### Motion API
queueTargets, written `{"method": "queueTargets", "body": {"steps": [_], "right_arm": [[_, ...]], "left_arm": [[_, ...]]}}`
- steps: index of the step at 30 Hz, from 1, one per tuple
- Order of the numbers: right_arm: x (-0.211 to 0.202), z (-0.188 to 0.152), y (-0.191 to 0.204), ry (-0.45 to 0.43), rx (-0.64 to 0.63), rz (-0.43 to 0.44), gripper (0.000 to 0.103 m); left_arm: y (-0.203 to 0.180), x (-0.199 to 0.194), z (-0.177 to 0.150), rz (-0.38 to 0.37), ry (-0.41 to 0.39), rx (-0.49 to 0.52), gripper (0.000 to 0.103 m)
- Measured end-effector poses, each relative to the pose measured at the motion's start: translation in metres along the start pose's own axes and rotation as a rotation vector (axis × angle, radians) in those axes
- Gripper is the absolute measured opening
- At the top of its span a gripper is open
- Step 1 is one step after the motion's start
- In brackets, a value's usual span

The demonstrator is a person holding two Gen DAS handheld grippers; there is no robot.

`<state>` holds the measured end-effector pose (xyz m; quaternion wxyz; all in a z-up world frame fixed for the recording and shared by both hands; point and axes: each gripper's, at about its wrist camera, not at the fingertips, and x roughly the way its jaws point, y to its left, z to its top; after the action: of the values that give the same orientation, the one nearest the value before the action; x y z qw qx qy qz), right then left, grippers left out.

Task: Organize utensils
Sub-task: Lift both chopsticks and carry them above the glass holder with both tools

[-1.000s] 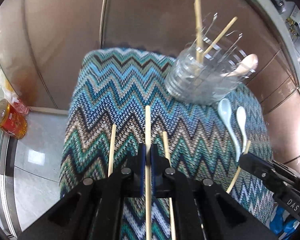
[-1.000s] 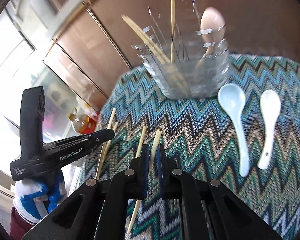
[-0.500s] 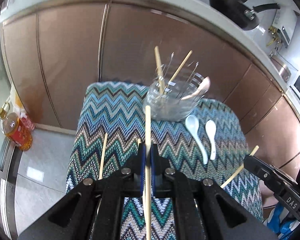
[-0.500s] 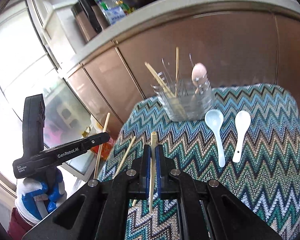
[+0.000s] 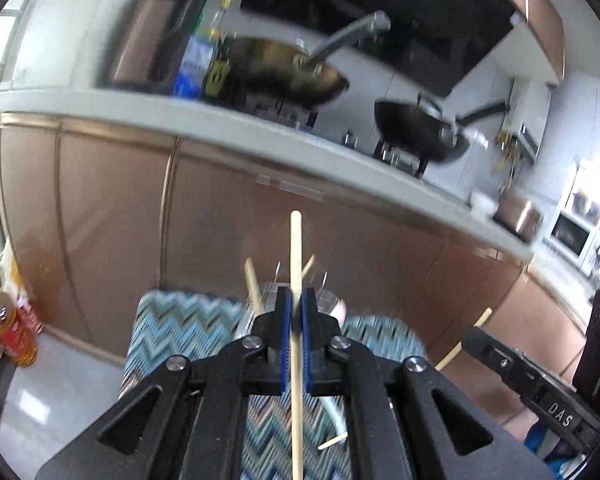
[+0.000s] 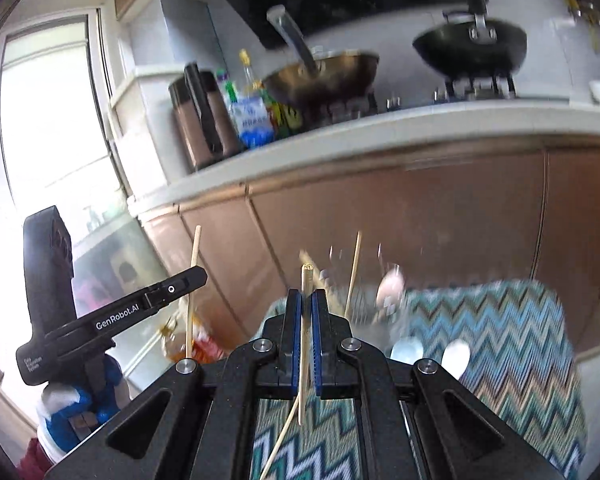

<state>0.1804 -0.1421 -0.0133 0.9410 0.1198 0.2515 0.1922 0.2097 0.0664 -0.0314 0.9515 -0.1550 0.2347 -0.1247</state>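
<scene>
1. Left tongs point(image 5: 296, 336) clenched on a chopstick point(image 5: 296, 248); stick runs straight up between the blue pads, long end poking well past the tips, tail passing down under the body.
2. Right tongs point(image 6: 307, 340) clenched on a second chopstick point(image 6: 307, 280); blunt end stands just above the tips, lower end hangs below the pads.
3. Both sticks clear of the table point(image 6: 520, 340), held in the air in front of it.
4. Clear holder point(image 5: 328, 302) on the far part of the table, partly hidden behind the left tongs; blurred. Other chopsticks point(image 5: 253, 282) already leaning in it, plus a pale spoon, seen from the right point(image 6: 390, 286).
5. Two white spoons point(image 6: 408, 350) lying flat on the cloth just this side of the holder, side by side, partly hidden by the right tongs.
6. Loose stick point(image 6: 278, 446) still flat on the cloth below the right tongs; another short bit visible from the left point(image 5: 332, 442).
7. Table covered in a zigzag knit cloth, blue, teal and brown.
8. Gloved hand point(image 6: 76, 396), white and blue, gripping the left tool's handle.
9. Behind: brown cabinet fronts point(image 5: 112, 220) under a pale worktop point(image 5: 220, 120); two woks on a stove point(image 5: 420, 132); bottles and a dark flask at the worktop's end.
10. Oil bottle point(image 5: 10, 332) on the tiled floor beside the cabinets. Bright window on the left of the right view.
</scene>
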Motion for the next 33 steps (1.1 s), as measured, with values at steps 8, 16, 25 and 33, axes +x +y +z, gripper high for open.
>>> {"method": "queueTargets", "body": {"steps": [8, 16, 25, 33], "right_arm": [[0.044, 0.05, -0.012, -0.091, -0.029, -0.01, 0.005], [0.117, 0.053, -0.034, -0.065, -0.049, -0.016, 0.005], [0.171, 0.024, -0.051, 0.003, -0.083, -0.023, 0.005], [0.171, 0.016, -0.052, 0.018, -0.067, -0.023, 0.022]], "left_arm": [[-0.016, 0.049, 0.041, 0.017, -0.205, -0.016, 0.004], [-0.013, 0.112, 0.044, 0.14, -0.367, -0.014, 0.004], [0.012, 0.175, 0.013, 0.207, -0.34, -0.013, 0.004], [0.016, 0.171, 0.002, 0.213, -0.326, 0.012, 0.022]]}}
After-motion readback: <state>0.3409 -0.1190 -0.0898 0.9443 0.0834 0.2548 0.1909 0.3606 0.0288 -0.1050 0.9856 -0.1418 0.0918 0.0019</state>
